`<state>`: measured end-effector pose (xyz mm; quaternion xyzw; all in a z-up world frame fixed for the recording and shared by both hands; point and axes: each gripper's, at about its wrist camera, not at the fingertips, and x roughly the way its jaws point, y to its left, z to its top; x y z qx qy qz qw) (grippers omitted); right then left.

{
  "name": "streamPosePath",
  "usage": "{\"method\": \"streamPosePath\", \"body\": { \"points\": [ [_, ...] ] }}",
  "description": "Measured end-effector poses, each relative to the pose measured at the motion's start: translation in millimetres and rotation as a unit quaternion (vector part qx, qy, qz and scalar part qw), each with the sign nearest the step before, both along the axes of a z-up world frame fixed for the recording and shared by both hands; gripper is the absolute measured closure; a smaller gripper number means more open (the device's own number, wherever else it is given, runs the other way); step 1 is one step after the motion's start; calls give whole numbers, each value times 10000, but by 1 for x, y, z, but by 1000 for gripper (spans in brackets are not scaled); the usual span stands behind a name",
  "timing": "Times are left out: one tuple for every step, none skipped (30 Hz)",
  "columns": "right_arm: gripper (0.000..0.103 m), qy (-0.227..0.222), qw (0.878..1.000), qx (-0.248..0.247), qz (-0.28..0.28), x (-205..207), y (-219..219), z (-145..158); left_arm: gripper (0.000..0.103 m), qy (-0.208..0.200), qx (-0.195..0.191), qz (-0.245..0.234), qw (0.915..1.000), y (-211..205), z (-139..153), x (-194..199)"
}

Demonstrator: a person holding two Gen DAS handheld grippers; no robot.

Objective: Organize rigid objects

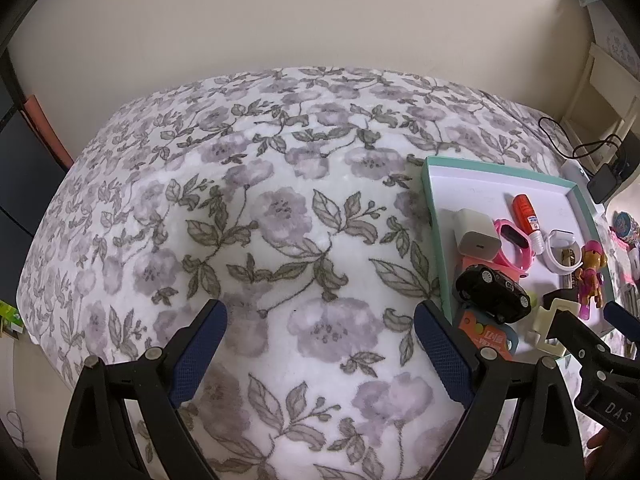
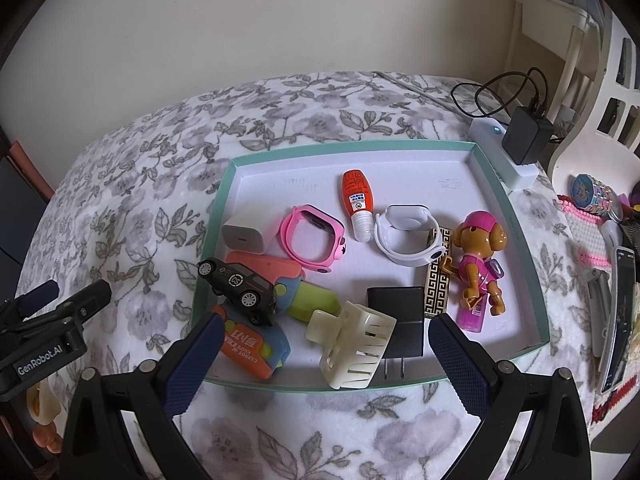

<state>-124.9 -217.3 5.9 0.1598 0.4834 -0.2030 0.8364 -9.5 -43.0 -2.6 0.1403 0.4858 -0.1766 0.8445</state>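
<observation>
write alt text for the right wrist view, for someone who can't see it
A shallow teal-rimmed tray on a floral blanket holds small items: a black toy car, pink watch, white watch, orange bottle, cream hair claw and a pink puppy figure. The open right gripper hovers at the tray's near edge, holding nothing.

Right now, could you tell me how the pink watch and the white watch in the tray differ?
The pink watch lies left of the orange bottle; the white watch lies right of it. The pink watch shows a dark screen on its upper side, while the white watch shows a white back with a round disc. The pink watch rests partly on the orange carrot-shaped case; the white watch overlaps the gold-patterned item. Both have closed, looped bands and sit inside the teal-rimmed tray.
</observation>
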Motion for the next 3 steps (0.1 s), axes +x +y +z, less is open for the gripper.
{"method": "streamPosePath", "body": {
  "points": [
    [0,0,10000,-1,1,0,0,0,8,-2,-5,3,10000,0,0,0],
    [0,-1,10000,-3,1,0,0,0,8,12,-20,2,10000,1,1,1],
    [0,-1,10000,-3,1,0,0,0,8,21,-17,3,10000,1,0,2]
  ]
}}
